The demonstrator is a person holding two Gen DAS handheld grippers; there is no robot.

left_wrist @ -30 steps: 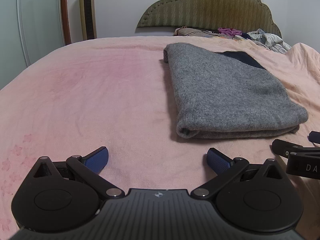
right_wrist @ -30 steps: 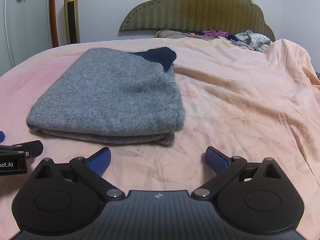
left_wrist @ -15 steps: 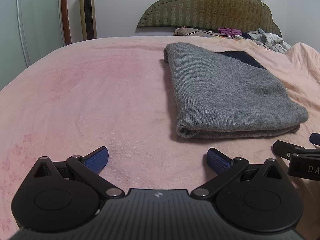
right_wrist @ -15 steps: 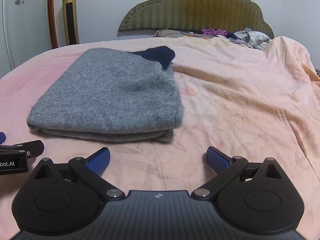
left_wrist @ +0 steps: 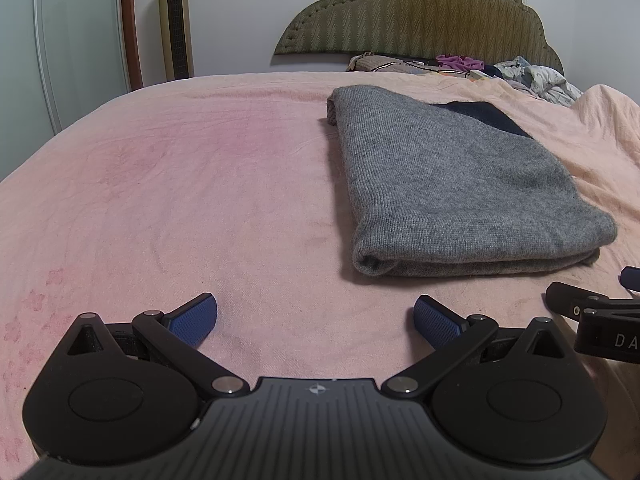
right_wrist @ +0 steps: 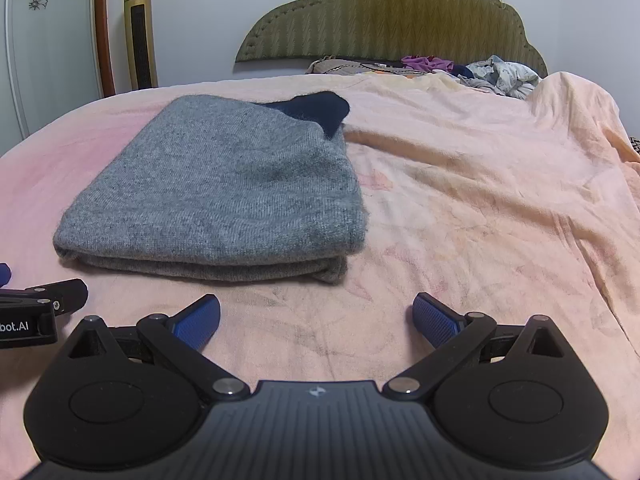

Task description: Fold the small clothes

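The left gripper point(left_wrist: 316, 318) sits low over the pink bedspread point(left_wrist: 180, 200), its blue-padded fingers point(left_wrist: 192, 318) spread wide with nothing between them. The right gripper point(right_wrist: 316, 318) is in the same condition: fingers point(right_wrist: 434, 320) spread wide, holding nothing, above the peach-toned part of the bedspread point(right_wrist: 480, 200). The two grippers are side by side; part of the right one appears at the right edge of the left wrist view, and part of the left one at the left edge of the right wrist view.

The folded grey knit sweater point(left_wrist: 452, 192) lies flat on the bedspread, just beyond both grippers and touched by neither. In the left wrist view it lies ahead and to the right; in the right wrist view point(right_wrist: 224, 192) it lies ahead and to the left. Its near edge shows stacked layers. A dark navy part point(right_wrist: 320, 110) shows at its far right corner.

At the far end stands an olive padded headboard point(left_wrist: 420, 12), with a heap of loose clothes point(left_wrist: 532, 76) below it. A gold tower fan point(left_wrist: 174, 20) stands at the far left beside a glass panel with flower decals point(left_wrist: 60, 20).
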